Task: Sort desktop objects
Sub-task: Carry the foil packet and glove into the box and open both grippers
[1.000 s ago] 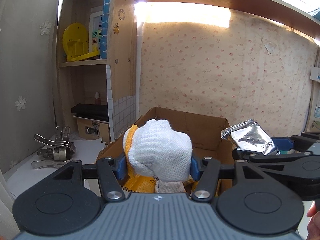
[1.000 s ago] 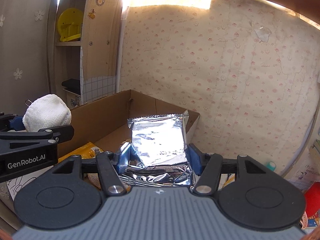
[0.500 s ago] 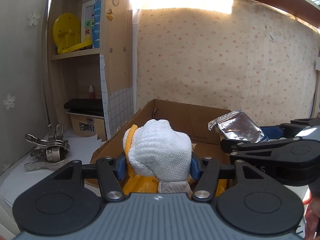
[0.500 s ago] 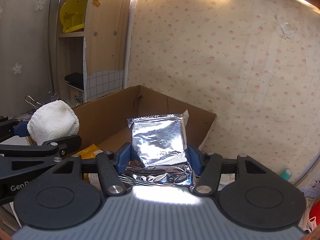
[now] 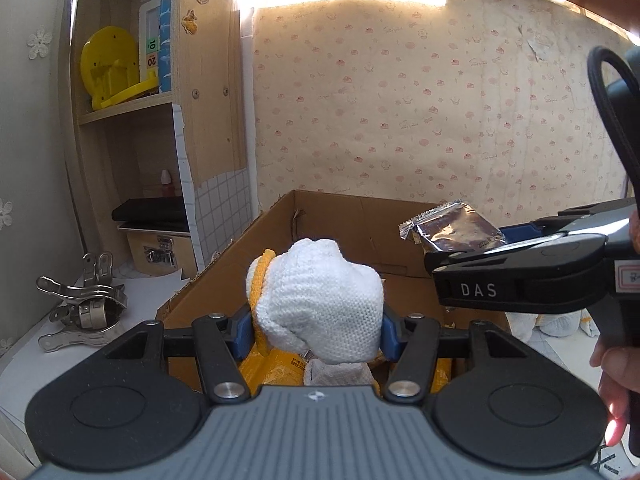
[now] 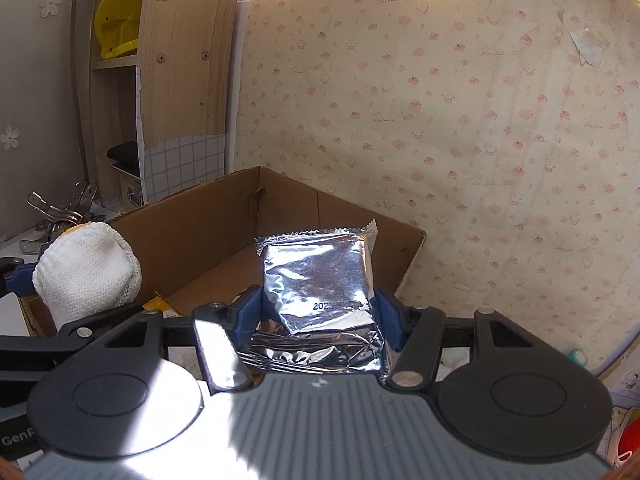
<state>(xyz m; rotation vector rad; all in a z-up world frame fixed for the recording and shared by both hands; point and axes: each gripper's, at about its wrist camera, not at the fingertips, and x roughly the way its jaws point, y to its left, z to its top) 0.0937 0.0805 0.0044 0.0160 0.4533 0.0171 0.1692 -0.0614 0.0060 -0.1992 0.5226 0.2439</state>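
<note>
- Left wrist view: the left gripper (image 5: 316, 326) is closed on a balled white knit glove (image 5: 320, 304) with a yellow cuff, held over the near edge of the open cardboard box (image 5: 360, 216). Judged soft, light and compressible; a squeeze across its bulk suits it. The box stands at the back of the tabletop (image 5: 140, 292), against the wall.
- Right wrist view: the right gripper (image 6: 316, 314) is clamped on a silver foil packet (image 6: 316, 276), upright above the box interior. Judged light, crinkly and slippery; grip by its flat sides, gently, since the contents may crush.
</note>
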